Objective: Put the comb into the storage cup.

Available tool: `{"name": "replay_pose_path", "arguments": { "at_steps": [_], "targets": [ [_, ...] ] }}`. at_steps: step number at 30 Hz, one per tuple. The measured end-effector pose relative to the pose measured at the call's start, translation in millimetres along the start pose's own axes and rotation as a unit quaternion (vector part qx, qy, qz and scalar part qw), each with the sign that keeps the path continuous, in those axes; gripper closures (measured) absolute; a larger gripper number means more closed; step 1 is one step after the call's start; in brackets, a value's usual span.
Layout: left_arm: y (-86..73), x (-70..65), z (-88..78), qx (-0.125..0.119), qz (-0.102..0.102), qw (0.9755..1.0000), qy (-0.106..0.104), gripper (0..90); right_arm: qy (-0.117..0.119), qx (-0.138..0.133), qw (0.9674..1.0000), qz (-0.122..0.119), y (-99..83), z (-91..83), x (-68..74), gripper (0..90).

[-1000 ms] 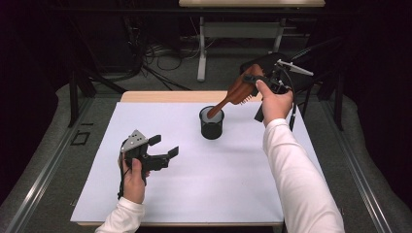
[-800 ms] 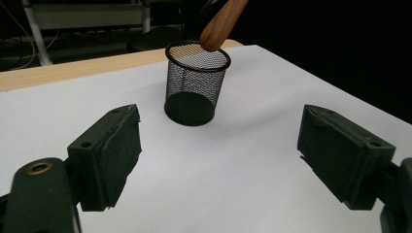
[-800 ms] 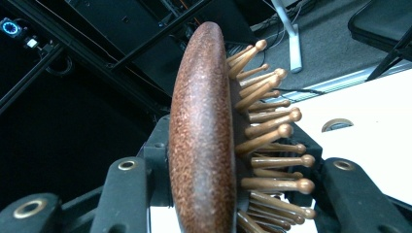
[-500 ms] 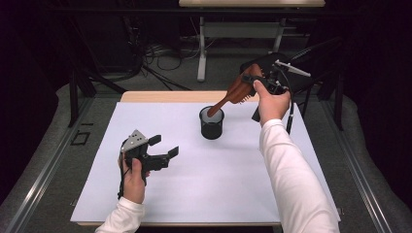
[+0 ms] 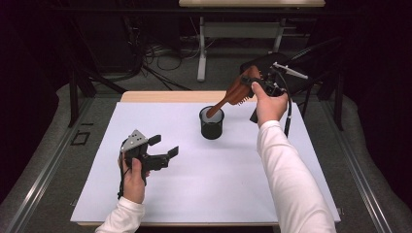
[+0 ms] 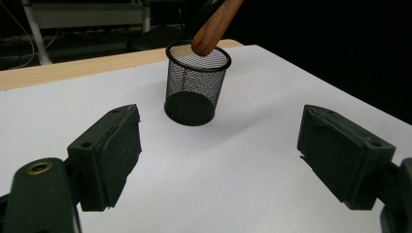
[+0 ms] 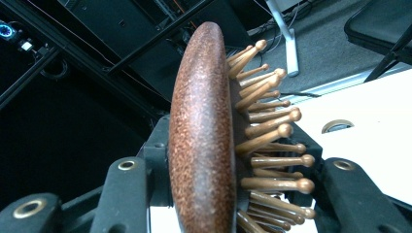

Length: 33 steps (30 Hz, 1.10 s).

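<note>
A black mesh cup (image 5: 212, 124) stands upright on the white table top (image 5: 204, 194), toward the back middle. My right gripper (image 5: 251, 83) is raised behind and to the right of it, shut on the head of a brown wooden hairbrush (image 5: 233, 92). The brush slants down to the left, its handle tip just inside the cup's rim (image 6: 206, 39). In the right gripper view the brush head (image 7: 201, 145) stands edge-on between the jaws, its wooden pins (image 7: 272, 160) pointing right. My left gripper (image 5: 163, 147) rests at the front left, open, with nothing between its pads (image 6: 109, 155); the cup (image 6: 195, 82) lies ahead of it.
A wooden strip (image 5: 165, 96) runs along the table's back edge. Behind it are a dark floor with cables (image 5: 145, 63) and a white desk frame (image 5: 201, 53). Metal rails (image 5: 48, 160) flank the table on both sides.
</note>
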<state>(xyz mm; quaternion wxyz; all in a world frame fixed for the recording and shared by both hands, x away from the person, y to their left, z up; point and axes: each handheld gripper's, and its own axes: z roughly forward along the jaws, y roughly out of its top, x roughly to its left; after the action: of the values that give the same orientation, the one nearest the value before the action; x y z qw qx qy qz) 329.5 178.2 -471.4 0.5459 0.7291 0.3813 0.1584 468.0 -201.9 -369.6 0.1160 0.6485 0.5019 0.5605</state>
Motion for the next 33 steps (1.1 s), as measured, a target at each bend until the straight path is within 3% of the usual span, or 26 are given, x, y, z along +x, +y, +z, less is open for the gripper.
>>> {"name": "replay_pose_path", "arguments": {
  "at_steps": [33],
  "targets": [
    [-0.4, 0.9, 0.1, 0.001, -0.002, 1.0000, 0.000, 16.0, -0.006, -0.003, 1.0000, -0.007, -15.4, 12.7, -5.0, 49.5]
  ]
}}
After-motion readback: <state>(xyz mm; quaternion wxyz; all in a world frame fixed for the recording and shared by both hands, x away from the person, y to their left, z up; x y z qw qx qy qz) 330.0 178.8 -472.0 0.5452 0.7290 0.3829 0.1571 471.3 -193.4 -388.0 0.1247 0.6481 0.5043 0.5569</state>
